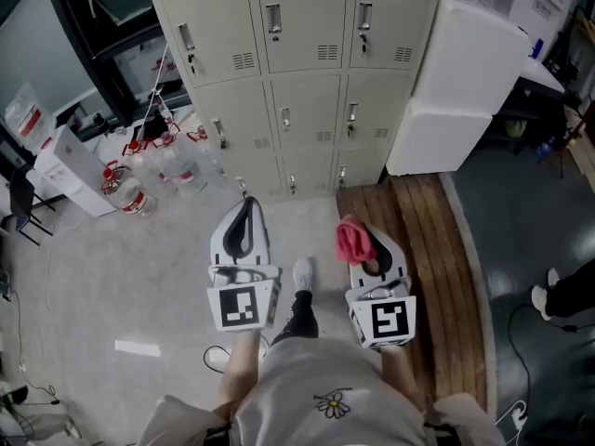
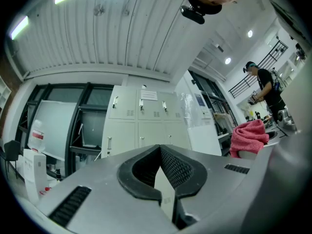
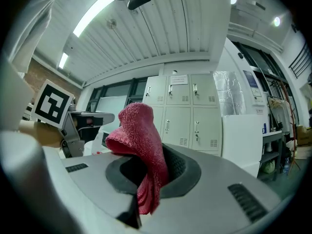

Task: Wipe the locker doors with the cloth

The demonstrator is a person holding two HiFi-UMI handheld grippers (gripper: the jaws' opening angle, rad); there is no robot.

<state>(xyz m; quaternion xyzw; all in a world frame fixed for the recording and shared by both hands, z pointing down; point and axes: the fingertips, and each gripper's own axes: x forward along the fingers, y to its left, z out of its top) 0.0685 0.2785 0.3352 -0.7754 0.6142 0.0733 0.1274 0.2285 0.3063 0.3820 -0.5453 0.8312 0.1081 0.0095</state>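
right gripper fingers pinch cloth | left gripper fingers closed, empty | bottles only in head view

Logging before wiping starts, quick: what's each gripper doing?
Left gripper: shut, empty.
Right gripper: shut on the red cloth.

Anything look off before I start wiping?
Nothing looks spilled or damaged. The locker doors are all shut, and the cloth sits bunched in the right gripper. The only clutter is water bottles crowding the floor left of them.
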